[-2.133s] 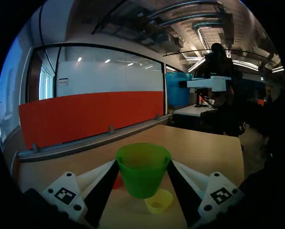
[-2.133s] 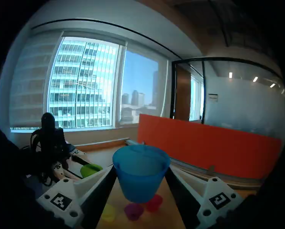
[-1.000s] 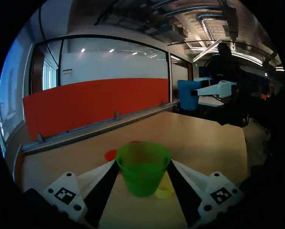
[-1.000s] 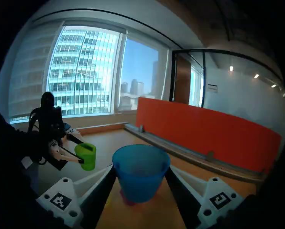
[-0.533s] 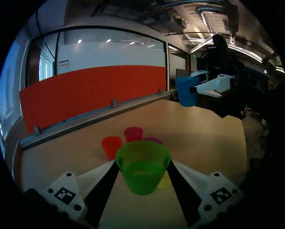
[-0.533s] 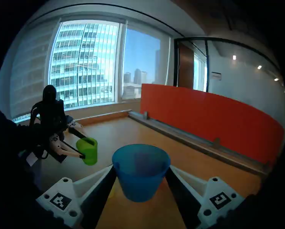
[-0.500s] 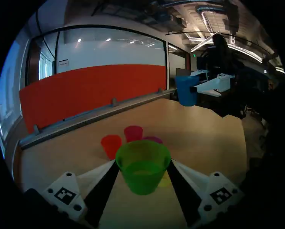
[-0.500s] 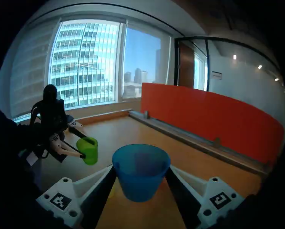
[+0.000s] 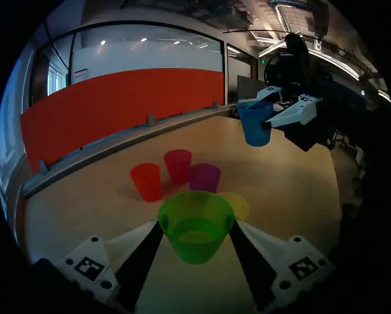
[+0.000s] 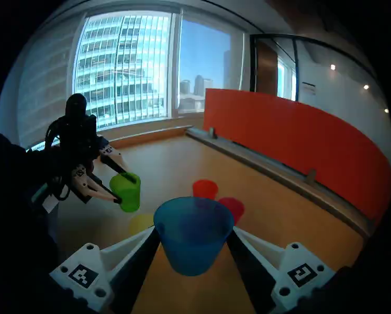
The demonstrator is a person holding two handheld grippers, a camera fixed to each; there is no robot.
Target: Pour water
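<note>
Lowered since earlier, both views now take in the small cups (image 9: 204,178). I log left gripper (image 9: 195,224) clamping green cup (image 9: 196,240), right gripper (image 10: 193,230) clamping blue cup (image 10: 193,248), each between its fingers, above those small cups.

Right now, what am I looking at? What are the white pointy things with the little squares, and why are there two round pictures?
There is no robot here. A person holds a tool in each hand, called a hand-held gripper. It has two white fingers that squeeze like tongs. A small camera rides on each tool, so each round picture looks out along one tool's fingers.

In the left gripper view, the left hand-held gripper pinches a green cup. In the right gripper view, the right hand-held gripper pinches a blue cup. Each camera also sees the other tool farther off.

On the wooden table four small cups stand close together: a red cup, a pink cup, a purple cup and a yellow cup.
</note>
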